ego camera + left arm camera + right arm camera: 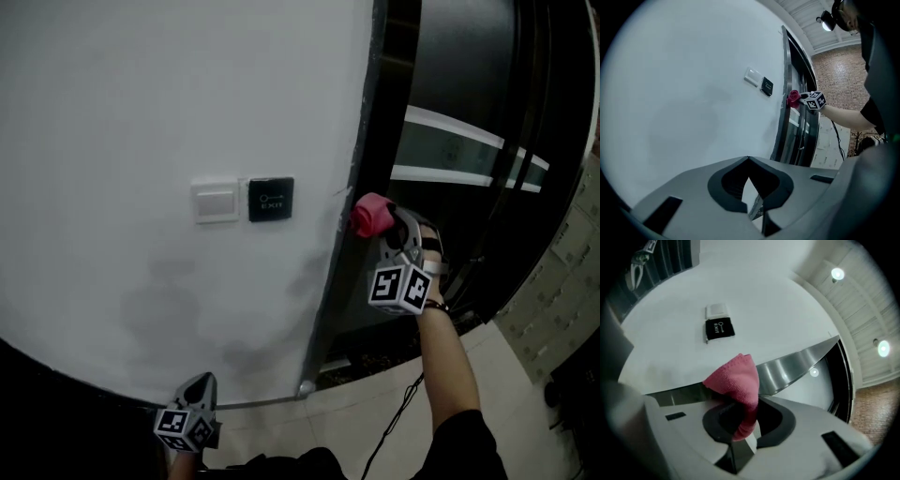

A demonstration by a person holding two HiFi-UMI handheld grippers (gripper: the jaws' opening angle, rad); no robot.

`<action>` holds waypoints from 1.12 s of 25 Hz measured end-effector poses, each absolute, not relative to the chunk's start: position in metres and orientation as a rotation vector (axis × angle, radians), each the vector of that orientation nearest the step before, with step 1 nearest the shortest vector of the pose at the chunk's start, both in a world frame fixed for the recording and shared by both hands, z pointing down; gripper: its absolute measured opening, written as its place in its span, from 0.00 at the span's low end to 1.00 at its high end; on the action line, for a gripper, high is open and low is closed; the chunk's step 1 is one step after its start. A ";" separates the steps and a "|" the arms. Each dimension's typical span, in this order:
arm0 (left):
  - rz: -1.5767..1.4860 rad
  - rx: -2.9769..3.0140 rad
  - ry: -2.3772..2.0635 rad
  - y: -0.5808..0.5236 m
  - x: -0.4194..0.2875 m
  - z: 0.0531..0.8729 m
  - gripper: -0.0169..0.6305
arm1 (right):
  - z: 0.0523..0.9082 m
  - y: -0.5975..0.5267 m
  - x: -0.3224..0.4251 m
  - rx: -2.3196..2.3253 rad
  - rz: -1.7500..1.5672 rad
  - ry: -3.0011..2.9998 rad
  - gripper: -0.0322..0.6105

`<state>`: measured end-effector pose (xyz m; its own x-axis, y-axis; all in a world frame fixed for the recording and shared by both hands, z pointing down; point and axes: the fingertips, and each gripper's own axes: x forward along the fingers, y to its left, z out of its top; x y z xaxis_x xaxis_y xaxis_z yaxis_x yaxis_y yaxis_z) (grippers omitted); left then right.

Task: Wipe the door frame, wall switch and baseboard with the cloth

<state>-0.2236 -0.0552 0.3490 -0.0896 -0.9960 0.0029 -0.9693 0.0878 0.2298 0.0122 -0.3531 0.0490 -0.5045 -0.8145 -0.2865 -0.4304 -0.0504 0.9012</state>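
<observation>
Left gripper [202, 384] — low beside the white wall [141, 112], jaws closed together with nothing between them. Wall switch [216, 201], white, with a black exit button [271, 199] just beside it on the right. Door frame [339, 244], a grey metal strip along the wall's edge. Pink cloth [371, 216] — bunched against the frame at switch height, clamped in the jaws of the right gripper [392, 228].

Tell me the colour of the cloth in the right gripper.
The cloth is pink; the right gripper view shows it best.
</observation>
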 end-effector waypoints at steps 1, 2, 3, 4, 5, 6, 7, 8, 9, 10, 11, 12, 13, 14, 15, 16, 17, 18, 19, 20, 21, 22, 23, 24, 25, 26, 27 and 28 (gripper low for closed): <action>-0.259 2.001 -2.203 -0.054 -0.226 0.348 0.01 | 0.036 -0.357 0.014 1.357 -1.578 -1.876 0.14; -0.266 1.995 -2.212 -0.053 -0.228 0.347 0.01 | 0.028 -0.361 0.015 1.376 -1.578 -1.867 0.14; -0.273 1.986 -2.222 -0.051 -0.231 0.346 0.01 | 0.025 -0.364 0.014 1.379 -1.574 -1.865 0.14; -0.280 1.974 -2.233 -0.048 -0.234 0.345 0.01 | 0.026 -0.368 0.010 1.368 -1.570 -1.865 0.14; -0.285 1.959 -2.244 -0.044 -0.236 0.345 0.01 | 0.032 -0.371 0.005 1.347 -1.567 -1.861 0.14; -0.288 1.943 -2.254 -0.040 -0.238 0.346 0.01 | 0.040 -0.373 0.000 1.324 -1.569 -1.850 0.14; -0.289 1.928 -2.262 -0.037 -0.240 0.347 0.01 | 0.049 -0.374 -0.005 1.309 -1.579 -1.835 0.14; -0.288 1.915 -2.269 -0.034 -0.242 0.348 0.01 | 0.056 -0.373 -0.009 1.307 -1.594 -1.819 0.14; -0.284 1.905 -2.272 -0.033 -0.243 0.350 0.01 | 0.063 -0.373 -0.012 1.311 -1.608 -1.810 0.14; -0.277 1.900 -2.273 -0.032 -0.244 0.352 0.01 | 0.069 -0.372 -0.014 1.314 -1.616 -1.811 0.14; -0.270 1.898 -2.272 -0.033 -0.244 0.354 0.01 | 0.074 -0.372 -0.015 1.314 -1.620 -1.814 0.14; -0.262 1.897 -2.270 -0.033 -0.244 0.355 0.01 | 0.078 -0.372 -0.016 1.312 -1.624 -1.814 0.14; -0.257 1.898 -2.268 -0.034 -0.243 0.356 0.01 | 0.082 -0.371 -0.017 1.307 -1.629 -1.810 0.14; -0.253 1.898 -2.266 -0.034 -0.242 0.356 0.01 | 0.086 -0.371 -0.017 1.301 -1.631 -1.806 0.14; -0.251 1.899 -2.265 -0.034 -0.240 0.356 0.01 | 0.090 -0.371 -0.018 1.293 -1.627 -1.804 0.14; -0.248 1.900 -2.263 -0.034 -0.239 0.355 0.01 | 0.093 -0.371 -0.018 1.287 -1.617 -1.805 0.14; -0.243 1.902 -2.261 -0.035 -0.238 0.355 0.01 | 0.097 -0.371 -0.018 1.282 -1.605 -1.809 0.14; -0.237 1.905 -2.258 -0.035 -0.237 0.355 0.01 | 0.102 -0.371 -0.018 1.277 -1.592 -1.812 0.14; -0.231 1.908 -2.256 -0.036 -0.236 0.355 0.01 | 0.107 -0.371 -0.018 1.271 -1.582 -1.814 0.14; -0.226 1.913 -2.252 -0.036 -0.235 0.354 0.01 | 0.112 -0.371 -0.018 1.262 -1.575 -1.815 0.14; -0.222 1.916 -2.249 -0.037 -0.234 0.354 0.01 | 0.118 -0.371 -0.018 1.250 -1.567 -1.815 0.14; -0.217 1.920 -2.245 -0.037 -0.234 0.354 0.01 | 0.125 -0.371 -0.017 1.236 -1.557 -1.814 0.14; -0.213 1.921 -2.241 -0.037 -0.233 0.355 0.01 | 0.131 -0.371 -0.017 1.221 -1.546 -1.812 0.14; -0.211 1.922 -2.239 -0.037 -0.233 0.356 0.01 | 0.138 -0.371 -0.017 1.205 -1.534 -1.811 0.14; -0.211 1.924 -2.237 -0.038 -0.232 0.356 0.01 | 0.143 -0.372 -0.017 1.191 -1.522 -1.809 0.14; -0.211 1.927 -2.235 -0.039 -0.232 0.355 0.01 | 0.148 -0.372 -0.018 1.179 -1.512 -1.806 0.14; -0.210 1.931 -2.233 -0.040 -0.231 0.354 0.01 | 0.153 -0.373 -0.018 1.169 -1.505 -1.803 0.14; -0.207 1.935 -2.231 -0.041 -0.229 0.353 0.01 | 0.157 -0.374 -0.018 1.162 -1.501 -1.801 0.14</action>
<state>-0.2295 -0.0406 0.3532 -0.1364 -0.9896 0.0453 -0.9644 0.1431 0.2223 -0.0181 -0.3735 0.1569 -0.4977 -0.8576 -0.1300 -0.2826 0.0186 0.9591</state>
